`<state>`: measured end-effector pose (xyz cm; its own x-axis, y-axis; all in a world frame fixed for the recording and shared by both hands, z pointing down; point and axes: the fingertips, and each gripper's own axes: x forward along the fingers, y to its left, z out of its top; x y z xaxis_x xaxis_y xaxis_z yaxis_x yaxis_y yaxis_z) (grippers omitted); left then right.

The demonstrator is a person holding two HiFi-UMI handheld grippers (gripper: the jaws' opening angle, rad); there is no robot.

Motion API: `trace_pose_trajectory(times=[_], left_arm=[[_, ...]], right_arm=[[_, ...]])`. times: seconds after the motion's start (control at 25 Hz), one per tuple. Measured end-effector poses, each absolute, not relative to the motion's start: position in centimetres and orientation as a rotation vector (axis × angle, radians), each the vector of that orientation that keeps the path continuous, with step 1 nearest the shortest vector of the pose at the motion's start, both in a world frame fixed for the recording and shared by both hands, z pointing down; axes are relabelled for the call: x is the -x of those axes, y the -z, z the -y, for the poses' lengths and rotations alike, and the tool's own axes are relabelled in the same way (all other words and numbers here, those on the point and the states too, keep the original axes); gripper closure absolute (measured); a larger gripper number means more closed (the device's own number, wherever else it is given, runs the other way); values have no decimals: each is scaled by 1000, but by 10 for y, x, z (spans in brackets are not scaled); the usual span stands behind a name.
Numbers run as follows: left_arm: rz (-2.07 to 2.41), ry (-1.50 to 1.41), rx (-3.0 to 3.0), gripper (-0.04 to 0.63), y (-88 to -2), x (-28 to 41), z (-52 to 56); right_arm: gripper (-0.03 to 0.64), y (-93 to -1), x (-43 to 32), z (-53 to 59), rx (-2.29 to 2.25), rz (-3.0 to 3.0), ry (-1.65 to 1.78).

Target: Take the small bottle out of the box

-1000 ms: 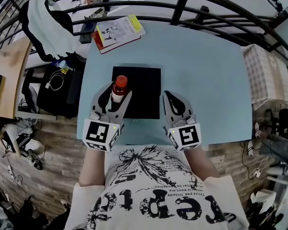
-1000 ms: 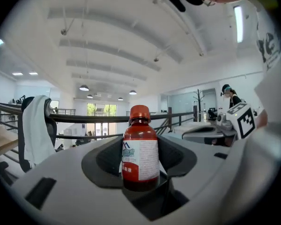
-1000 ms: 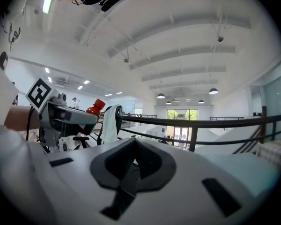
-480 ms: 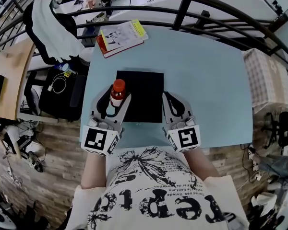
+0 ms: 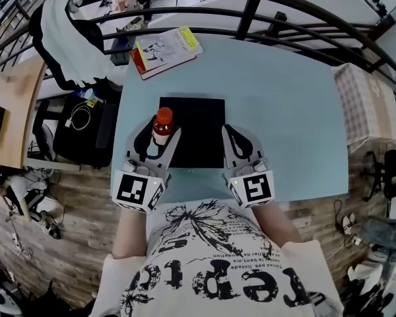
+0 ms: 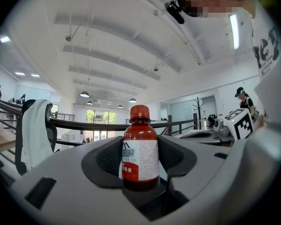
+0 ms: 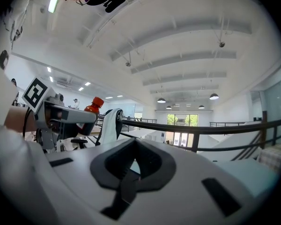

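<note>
Brown glass with a red cap and a white label makes up the small bottle (image 5: pixel 163 120), and it is pinched at its lower half by the left tool (image 5: pixel 162 135). In the left gripper view the bottle (image 6: pixel 140 149) is seen standing upright between the two grey jaws, which are pressed against its sides. From the head view the bottle is seen over the left edge of the flat black square box (image 5: pixel 201 134). Whether its bottom touches the box cannot be told. The box is laid on the light blue worktop (image 5: pixel 284 111), near the front edge. The right tool (image 5: pixel 230 132) is held just beside the right edge of the box. Its jaws are pressed together and nothing is held between them. A white and yellow book (image 5: pixel 165 45) is laid at the far left corner of the worktop, well apart from the box. A black metal railing (image 5: pixel 251 8) is seen behind the worktop, and a white cloth (image 5: pixel 59 32) is hung over it on the left.
</note>
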<state>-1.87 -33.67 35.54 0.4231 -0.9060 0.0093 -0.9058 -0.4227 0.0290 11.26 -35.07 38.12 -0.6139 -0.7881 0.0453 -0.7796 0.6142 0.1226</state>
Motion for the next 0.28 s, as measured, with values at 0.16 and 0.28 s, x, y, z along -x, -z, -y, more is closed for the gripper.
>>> trace_pose_trajectory(times=[0.16, 0.28], left_arm=[[1674, 7, -2620, 362, -359, 19, 338], [1669, 7, -2614, 362, -362, 17, 339]], right_arm=[[609, -386, -116, 352, -1352, 2732, 114], [609, -386, -119, 353, -1359, 2722, 108]])
